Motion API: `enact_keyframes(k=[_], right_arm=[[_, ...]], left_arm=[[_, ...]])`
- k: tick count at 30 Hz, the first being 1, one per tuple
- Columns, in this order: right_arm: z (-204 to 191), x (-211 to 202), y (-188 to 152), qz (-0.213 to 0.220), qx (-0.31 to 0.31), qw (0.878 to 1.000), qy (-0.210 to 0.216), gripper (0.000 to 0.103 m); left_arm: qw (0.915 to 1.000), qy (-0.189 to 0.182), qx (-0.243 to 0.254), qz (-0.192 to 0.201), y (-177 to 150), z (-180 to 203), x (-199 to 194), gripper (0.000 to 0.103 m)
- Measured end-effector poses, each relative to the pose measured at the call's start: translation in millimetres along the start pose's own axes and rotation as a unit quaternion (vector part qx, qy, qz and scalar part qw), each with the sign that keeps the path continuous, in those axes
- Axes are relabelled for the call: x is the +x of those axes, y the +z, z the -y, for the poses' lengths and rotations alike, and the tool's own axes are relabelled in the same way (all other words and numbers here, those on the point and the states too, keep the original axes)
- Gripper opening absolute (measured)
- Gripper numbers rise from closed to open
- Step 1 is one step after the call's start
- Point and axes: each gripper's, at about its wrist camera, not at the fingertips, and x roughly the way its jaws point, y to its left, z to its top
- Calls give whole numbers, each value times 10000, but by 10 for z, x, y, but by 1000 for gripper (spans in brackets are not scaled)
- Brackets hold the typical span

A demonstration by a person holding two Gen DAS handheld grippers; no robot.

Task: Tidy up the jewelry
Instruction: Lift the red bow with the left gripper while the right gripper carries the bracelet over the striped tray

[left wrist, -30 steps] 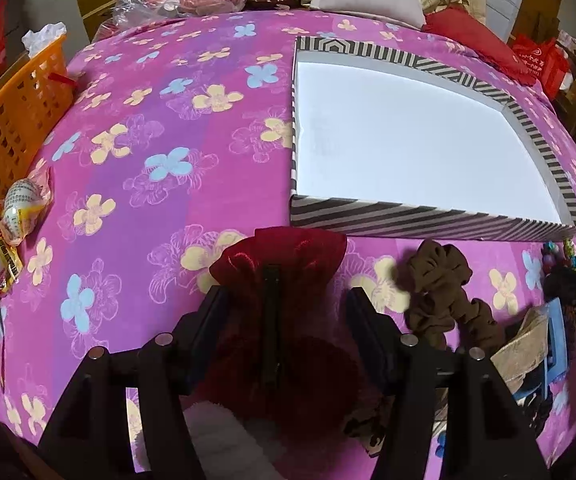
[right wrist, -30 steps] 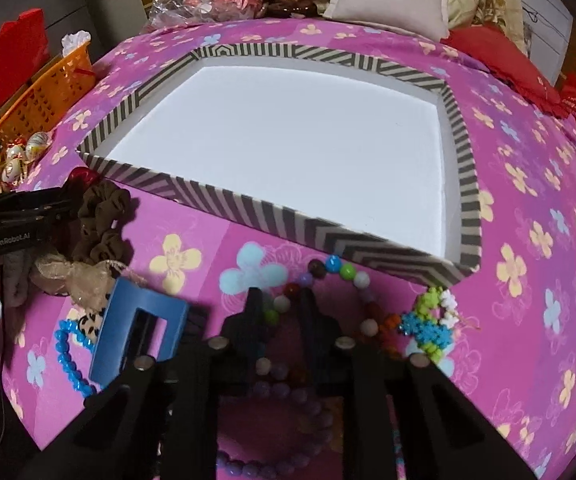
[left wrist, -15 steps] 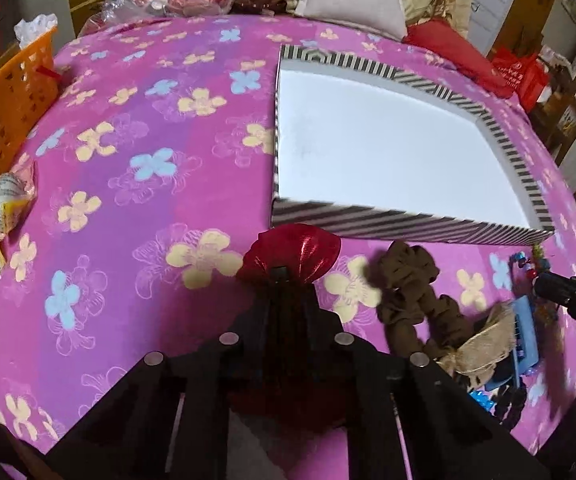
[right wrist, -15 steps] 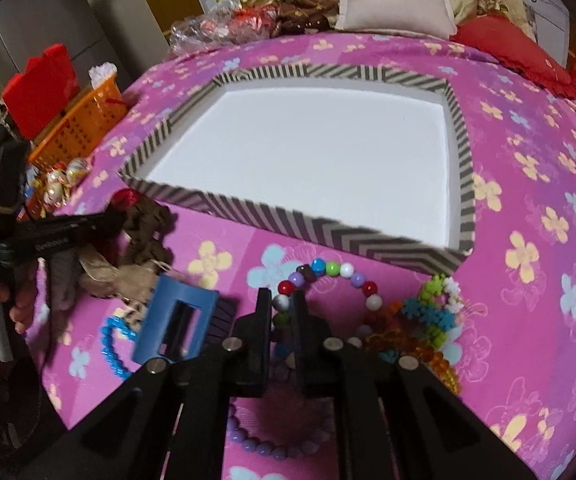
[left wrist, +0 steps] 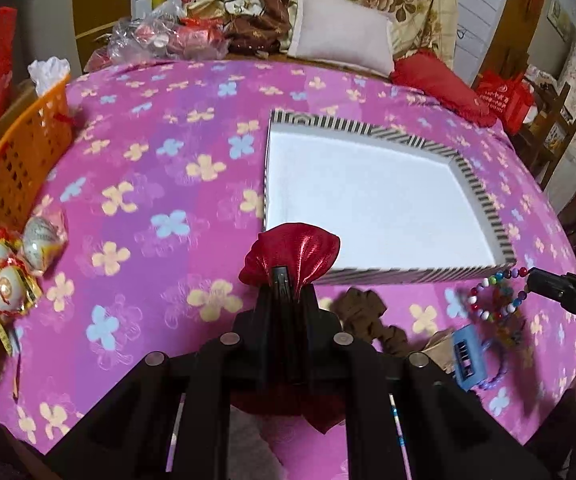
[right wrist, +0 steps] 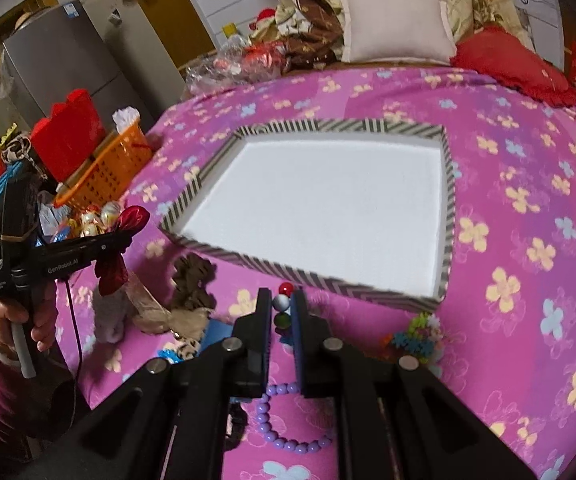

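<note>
A: How far are we with the jewelry?

B: Not far, I think. The box [right wrist: 327,208] with the striped rim is empty; I see only its white bottom. Nothing is inside yet.

A: What do you hold?

B: In my left gripper [left wrist: 284,280] the jaws are fully closed on the neck of the red pouch [left wrist: 299,248]. The pouch is lifted off the bed and hangs just in front of the near left corner of the box. In my right gripper [right wrist: 282,312] the jaws are almost closed, and between them is the bead bracelet [right wrist: 282,304] with mixed colours. It is also lifted, close to the near rim of the box.

A: And what is left on the bed?

B: Several things. A purple bracelet [right wrist: 288,440] lies under the right gripper. A brown scrunchie [right wrist: 192,280], a blue clip [left wrist: 465,354] and a small piece of coloured beads [right wrist: 415,336] lie beside the near rim. All of them are outside the box.

A: So the rest?

B: I judge that both held things go into the box first, then the others, one after another. Most of the work is still in front of us.
</note>
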Motion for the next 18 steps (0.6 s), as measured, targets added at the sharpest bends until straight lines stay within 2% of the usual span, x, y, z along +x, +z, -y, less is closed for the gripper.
enact_keyframes(k=[8,13,18], right_arm=[[-88,-91,281,282,-13,9996,54,9],[-78,-10,558,433,60,9990,-21,9],[6,243,850,497,241,9984,-75,9]], left_arm=[[9998,35,-6,181,231,122,-87,0],[9998,86,20,188,445,269,79,0],[9997,195,-14,158,730,380,389,0]])
